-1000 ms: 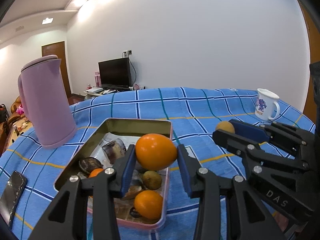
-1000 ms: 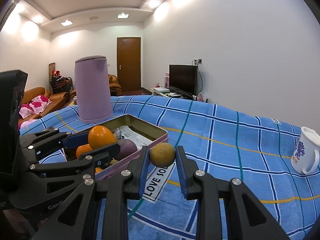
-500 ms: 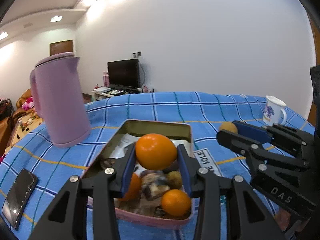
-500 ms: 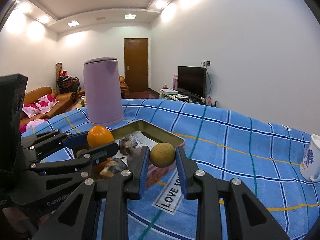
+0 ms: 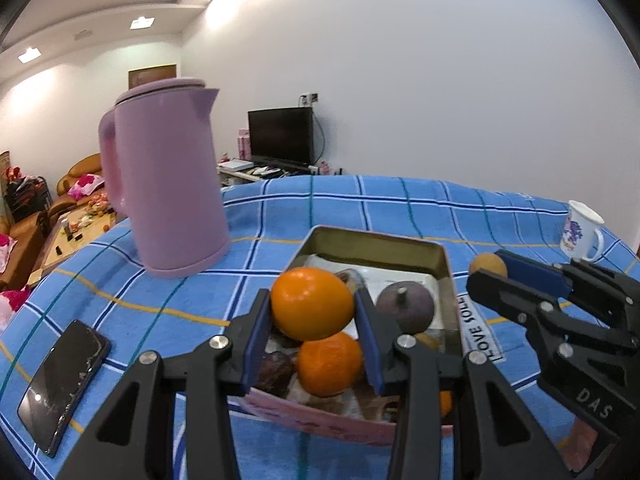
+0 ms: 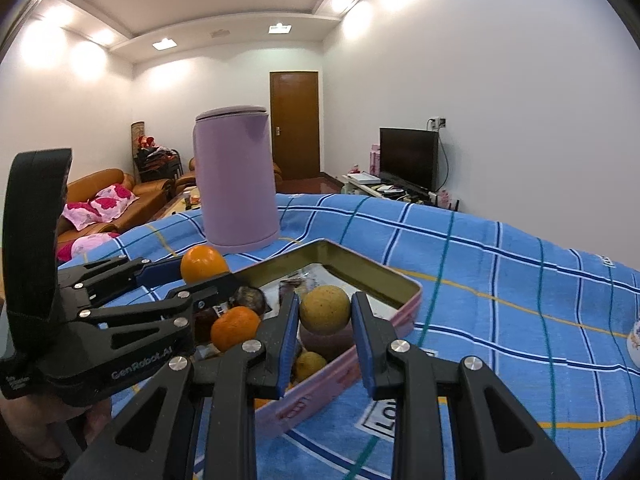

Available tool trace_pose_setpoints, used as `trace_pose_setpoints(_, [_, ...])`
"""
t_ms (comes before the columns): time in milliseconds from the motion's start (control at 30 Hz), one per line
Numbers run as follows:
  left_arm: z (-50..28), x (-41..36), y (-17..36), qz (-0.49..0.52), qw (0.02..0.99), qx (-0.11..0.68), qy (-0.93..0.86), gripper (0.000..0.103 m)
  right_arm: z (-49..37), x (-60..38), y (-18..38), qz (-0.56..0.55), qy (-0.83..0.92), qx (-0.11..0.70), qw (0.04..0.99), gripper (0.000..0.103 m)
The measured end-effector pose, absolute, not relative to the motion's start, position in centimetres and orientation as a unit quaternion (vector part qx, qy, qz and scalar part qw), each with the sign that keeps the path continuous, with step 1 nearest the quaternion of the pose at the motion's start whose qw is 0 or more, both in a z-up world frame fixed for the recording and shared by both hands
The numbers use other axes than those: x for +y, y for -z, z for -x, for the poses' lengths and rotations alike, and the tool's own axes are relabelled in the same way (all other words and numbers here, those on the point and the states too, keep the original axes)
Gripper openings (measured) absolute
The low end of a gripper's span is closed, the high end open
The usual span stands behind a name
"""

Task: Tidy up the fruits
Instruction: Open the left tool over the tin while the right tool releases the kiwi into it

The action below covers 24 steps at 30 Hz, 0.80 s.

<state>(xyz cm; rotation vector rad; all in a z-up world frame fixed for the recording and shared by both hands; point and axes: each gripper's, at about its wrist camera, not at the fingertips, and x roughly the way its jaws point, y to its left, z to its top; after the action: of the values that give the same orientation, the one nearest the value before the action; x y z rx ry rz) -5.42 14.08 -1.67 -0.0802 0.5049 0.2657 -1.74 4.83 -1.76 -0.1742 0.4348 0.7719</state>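
Left wrist view: the left gripper (image 5: 313,322) fills the lower middle of the frame, its blue-padded fingers (image 5: 256,336) clenched on a large orange (image 5: 312,303) that is held above the near end of a pink tin (image 5: 320,420). Inside the tin lie a smaller orange (image 5: 330,362), a dark purple round fruit (image 5: 405,306) and some dark wrapped pieces. The tin sits on a blue checked cloth (image 5: 360,208) covering the table. At the right edge the right gripper (image 5: 490,270) reaches in, grasping a yellow-brown fruit (image 5: 488,265). A pink kettle (image 5: 168,192) stands upper left of the tin — a phone (image 5: 64,384) lies flat at lower left, and a white mug (image 5: 582,236) stands at the far right.

Right wrist view: the right gripper (image 6: 325,328) sits in the lower middle, fingers (image 6: 362,340) closed on the yellow-brown fruit (image 6: 325,309), which hangs over the tin (image 6: 360,360) near its right-hand wall. Below it in the tin are the purple fruit (image 6: 324,340), a small yellowish fruit (image 6: 310,364) and the smaller orange (image 6: 234,328). At left the left gripper (image 6: 192,274) holds the large orange (image 6: 204,265) above the tin's left side. The kettle (image 6: 236,176) stands behind the tin in the centre — the cloth (image 6: 500,280) spreads to the right.
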Motion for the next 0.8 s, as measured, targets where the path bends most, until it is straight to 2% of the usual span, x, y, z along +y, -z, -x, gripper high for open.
trace_pose_setpoints(700, [4.5,16.4,3.1,0.055,0.941,0.297,-0.15,0.044,1.2,8.3,3.3,0.104,-0.404,0.257,0.872,0.029])
trace_pose_setpoints(800, [4.7,16.2,3.1,0.052,0.941,0.297,-0.152,0.055,1.4,8.4,3.4,0.11,-0.404,0.255,0.872,0.03])
